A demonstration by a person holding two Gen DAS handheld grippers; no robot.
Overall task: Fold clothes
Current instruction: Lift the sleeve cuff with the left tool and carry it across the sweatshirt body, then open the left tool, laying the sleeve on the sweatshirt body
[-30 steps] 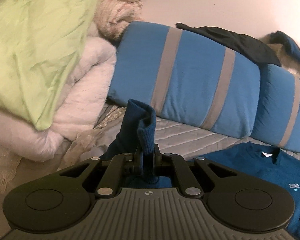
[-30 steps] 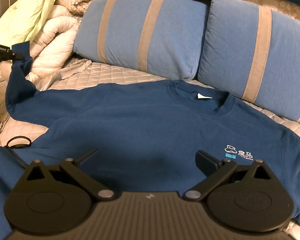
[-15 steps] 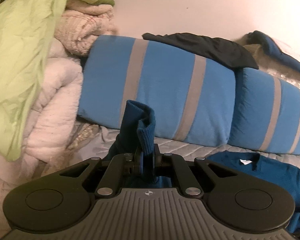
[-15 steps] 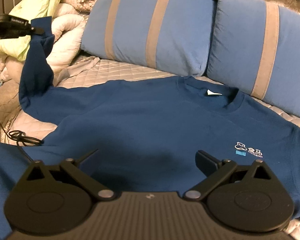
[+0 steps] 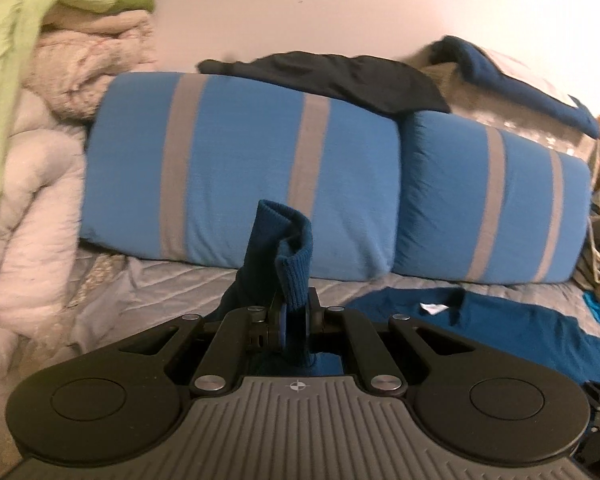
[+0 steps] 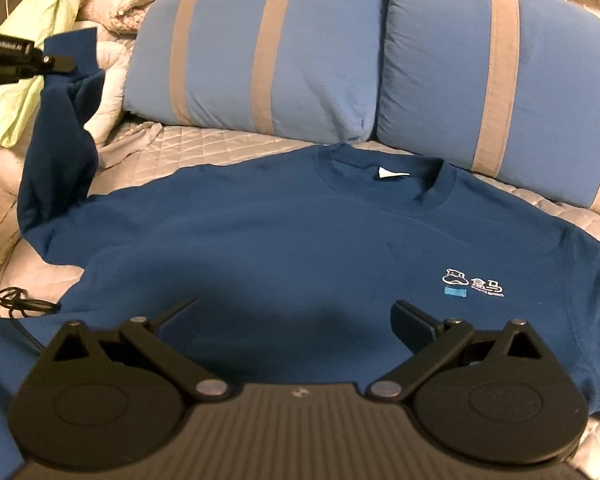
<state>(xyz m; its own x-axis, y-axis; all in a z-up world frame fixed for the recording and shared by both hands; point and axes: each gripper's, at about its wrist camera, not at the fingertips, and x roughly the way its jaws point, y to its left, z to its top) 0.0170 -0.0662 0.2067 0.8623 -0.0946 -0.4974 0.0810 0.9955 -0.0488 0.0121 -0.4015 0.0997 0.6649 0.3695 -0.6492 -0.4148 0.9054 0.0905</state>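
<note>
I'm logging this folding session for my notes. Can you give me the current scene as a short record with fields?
garment: blue sweatshirt, front up, spread flat on the quilted bed cover
sleeve: cuff lifted off the bed
left tool: shut on the cuff
right tool: open, holding nothing, above the sweatshirt's lower part
behind: two blue striped pillows
left side: pile of pale blankets
fold state: body not yet folded

Small white logo on sweatshirt (image 6: 284,240) chest, lettering too small to read
</note>
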